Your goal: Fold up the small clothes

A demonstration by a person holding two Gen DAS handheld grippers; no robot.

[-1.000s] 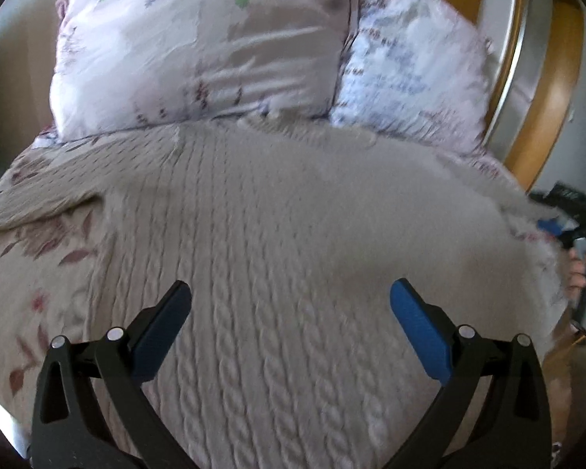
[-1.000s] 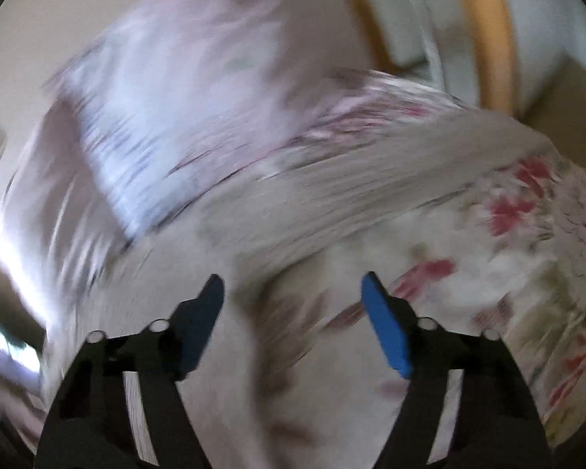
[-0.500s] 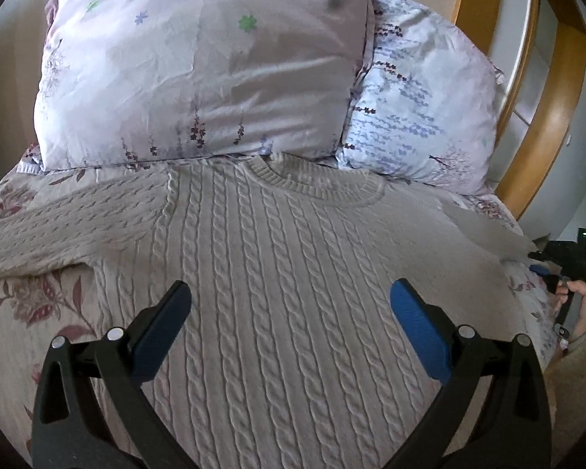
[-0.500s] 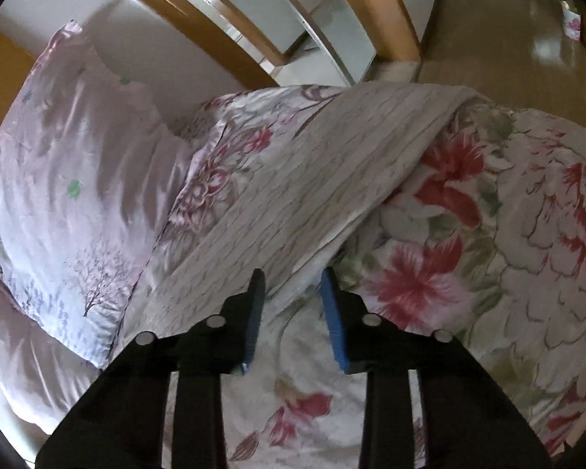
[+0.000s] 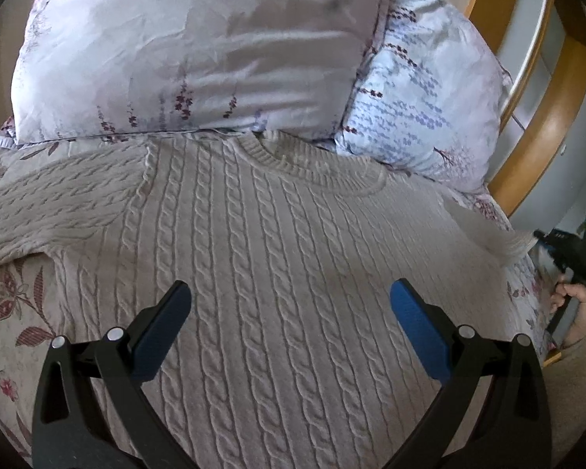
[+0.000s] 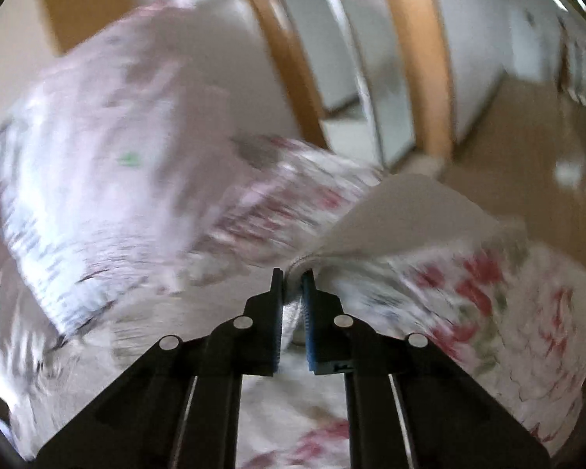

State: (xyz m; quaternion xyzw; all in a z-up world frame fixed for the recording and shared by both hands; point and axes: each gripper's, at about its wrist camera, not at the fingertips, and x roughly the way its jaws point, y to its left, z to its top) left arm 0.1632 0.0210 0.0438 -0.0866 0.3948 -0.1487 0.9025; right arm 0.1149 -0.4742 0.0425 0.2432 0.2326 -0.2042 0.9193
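Observation:
A cream cable-knit sweater (image 5: 277, 242) lies flat on the bed, neckline toward the pillows, one sleeve stretched out to the left. My left gripper (image 5: 289, 293) is open and empty, hovering over the sweater's body. My right gripper (image 6: 293, 273) is shut on the cuff of the sweater's right sleeve (image 6: 402, 215) and holds it lifted off the bed; that view is blurred. The right gripper also shows at the far right of the left wrist view (image 5: 566, 250), beside the raised sleeve end (image 5: 504, 242).
Two floral pillows (image 5: 199, 51) lean against a wooden headboard (image 5: 543, 117) behind the sweater. A floral bedspread (image 5: 11, 305) covers the bed. The bed's right edge drops to a wooden floor (image 6: 527, 148).
My right gripper has closed on the sleeve cuff and lifted it off the bed. My left gripper has moved closer toward the pillows, still open.

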